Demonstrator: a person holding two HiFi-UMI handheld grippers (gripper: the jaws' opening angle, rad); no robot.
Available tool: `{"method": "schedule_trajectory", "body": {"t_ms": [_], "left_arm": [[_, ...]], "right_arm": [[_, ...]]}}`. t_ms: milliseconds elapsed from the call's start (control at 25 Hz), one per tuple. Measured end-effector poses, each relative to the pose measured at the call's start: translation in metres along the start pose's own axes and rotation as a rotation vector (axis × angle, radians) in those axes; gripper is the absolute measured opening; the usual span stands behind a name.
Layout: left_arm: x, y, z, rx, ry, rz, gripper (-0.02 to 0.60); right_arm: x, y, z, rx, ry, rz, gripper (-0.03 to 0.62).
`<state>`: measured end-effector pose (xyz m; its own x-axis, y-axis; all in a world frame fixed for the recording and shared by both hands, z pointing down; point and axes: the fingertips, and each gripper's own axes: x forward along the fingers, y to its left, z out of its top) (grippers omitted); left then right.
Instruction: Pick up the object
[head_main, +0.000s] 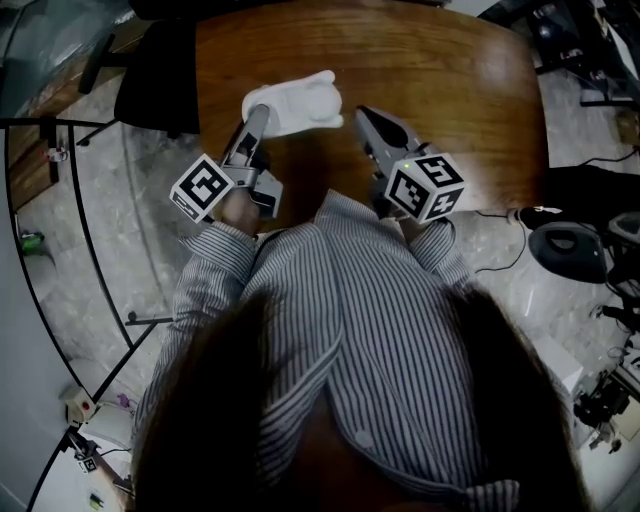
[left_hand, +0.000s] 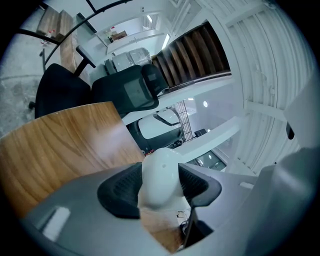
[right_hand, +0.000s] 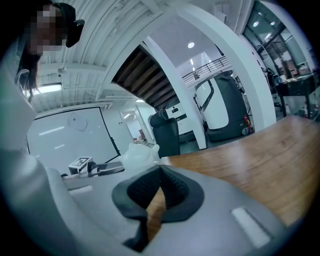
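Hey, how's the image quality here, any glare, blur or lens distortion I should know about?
Head view: sharp, with a pale sheen on the wooden table top right. Left gripper view: strong fisheye, dark corners, the white object close and soft-edged. Right gripper view: same bending, near jaws blurred.

White glossy rounded object (head_main: 292, 105) pinched between left gripper (head_main: 259, 118) fingers (left_hand: 120, 192).

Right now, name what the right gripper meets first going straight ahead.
Nothing near: the right gripper points across the wooden table, right of the white object. Beyond the edge, possibly the black chair; depth unclear.
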<state>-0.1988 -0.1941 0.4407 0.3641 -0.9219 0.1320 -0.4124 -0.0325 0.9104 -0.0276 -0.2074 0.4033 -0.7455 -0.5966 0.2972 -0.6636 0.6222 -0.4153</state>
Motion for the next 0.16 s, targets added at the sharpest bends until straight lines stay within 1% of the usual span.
{"method": "schedule_trajectory", "body": {"t_ms": [160], "left_arm": [[0.0010, -0.0028, -0.0079, 0.009, 0.007, 0.000, 0.225]], "right_arm": [[-0.0075, -0.0051, -0.0023, 0.001, -0.002, -0.004, 0.002]]}}
